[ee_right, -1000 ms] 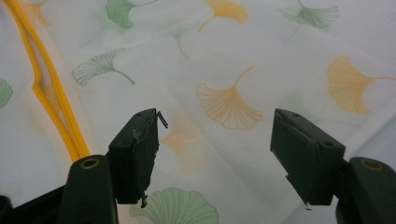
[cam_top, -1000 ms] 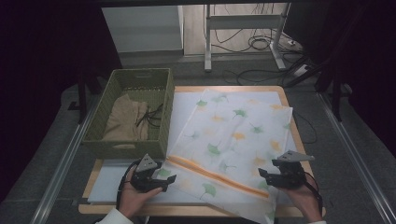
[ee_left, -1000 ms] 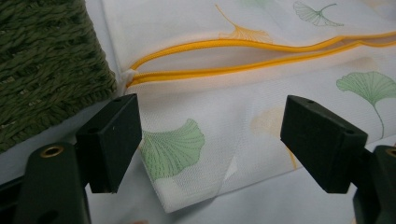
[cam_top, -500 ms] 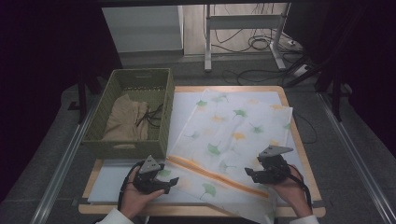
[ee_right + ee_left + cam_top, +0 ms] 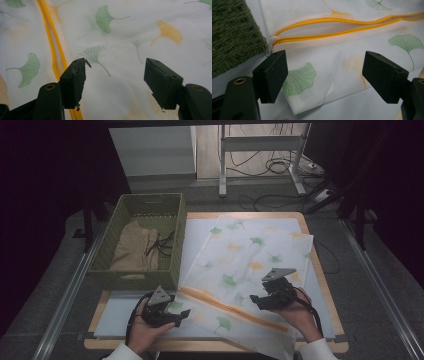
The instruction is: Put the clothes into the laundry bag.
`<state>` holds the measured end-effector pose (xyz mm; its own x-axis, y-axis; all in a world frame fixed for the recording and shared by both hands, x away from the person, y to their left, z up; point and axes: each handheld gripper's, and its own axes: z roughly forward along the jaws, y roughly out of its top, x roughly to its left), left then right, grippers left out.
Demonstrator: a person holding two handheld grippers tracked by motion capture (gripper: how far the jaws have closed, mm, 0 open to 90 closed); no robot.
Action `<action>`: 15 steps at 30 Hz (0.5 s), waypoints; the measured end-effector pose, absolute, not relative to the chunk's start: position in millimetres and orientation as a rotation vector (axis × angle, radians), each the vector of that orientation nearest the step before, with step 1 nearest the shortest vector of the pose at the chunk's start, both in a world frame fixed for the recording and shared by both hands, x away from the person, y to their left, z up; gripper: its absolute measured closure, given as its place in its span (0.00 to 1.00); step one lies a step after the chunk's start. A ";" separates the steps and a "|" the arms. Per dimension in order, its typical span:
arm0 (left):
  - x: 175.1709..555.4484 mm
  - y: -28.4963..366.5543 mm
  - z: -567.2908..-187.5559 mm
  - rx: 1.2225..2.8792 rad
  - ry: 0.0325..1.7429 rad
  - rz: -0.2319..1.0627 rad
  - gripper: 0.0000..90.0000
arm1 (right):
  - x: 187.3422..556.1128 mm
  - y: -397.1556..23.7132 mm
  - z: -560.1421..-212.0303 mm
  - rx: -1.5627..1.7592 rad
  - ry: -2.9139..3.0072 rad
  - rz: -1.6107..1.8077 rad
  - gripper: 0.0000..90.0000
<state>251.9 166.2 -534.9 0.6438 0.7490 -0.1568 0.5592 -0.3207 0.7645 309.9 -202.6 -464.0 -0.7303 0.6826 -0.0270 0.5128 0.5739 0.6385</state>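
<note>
A white mesh bag (image 5: pixel 245 255) printed with green and orange ginkgo leaves lies flat on the table, its orange zipper (image 5: pixel 225 305) running across the near end. My left gripper (image 5: pixel 175 310) hovers open at the bag's near left corner. In the left gripper view its jaws straddle that corner (image 5: pixel 324 67), just below the zipper (image 5: pixel 337 23) and its white pull (image 5: pixel 270 46). My right gripper (image 5: pixel 257 300) is open over the bag's middle right part. In the right gripper view (image 5: pixel 115 75) the mesh (image 5: pixel 120 32) lies between the jaws, with the zipper (image 5: pixel 50 32) to their left.
A green woven basket (image 5: pixel 177 240) stands at the table's left, touching the bag's edge; it holds a beige cloth (image 5: pixel 130 247) and a black cord (image 5: pixel 160 245). The basket wall (image 5: pixel 232 37) is close to my left gripper. Cables (image 5: pixel 280 167) lie on the floor beyond the table.
My right gripper has moved left and forward from the bag's right edge to over its middle. My left gripper has shifted slightly right toward the bag's corner.
</note>
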 end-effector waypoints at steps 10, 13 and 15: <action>252.2 166.4 -534.9 2.022 1.019 0.289 0.22 | 318.5 -176.6 -461.9 0.927 2.595 0.873 0.38; 252.2 166.7 -534.9 2.022 1.019 0.290 0.22 | 321.3 -168.4 -463.5 0.910 2.616 0.858 0.38; 252.2 166.9 -534.9 2.021 1.020 0.289 0.22 | 322.9 -163.4 -465.3 0.899 2.632 0.849 0.38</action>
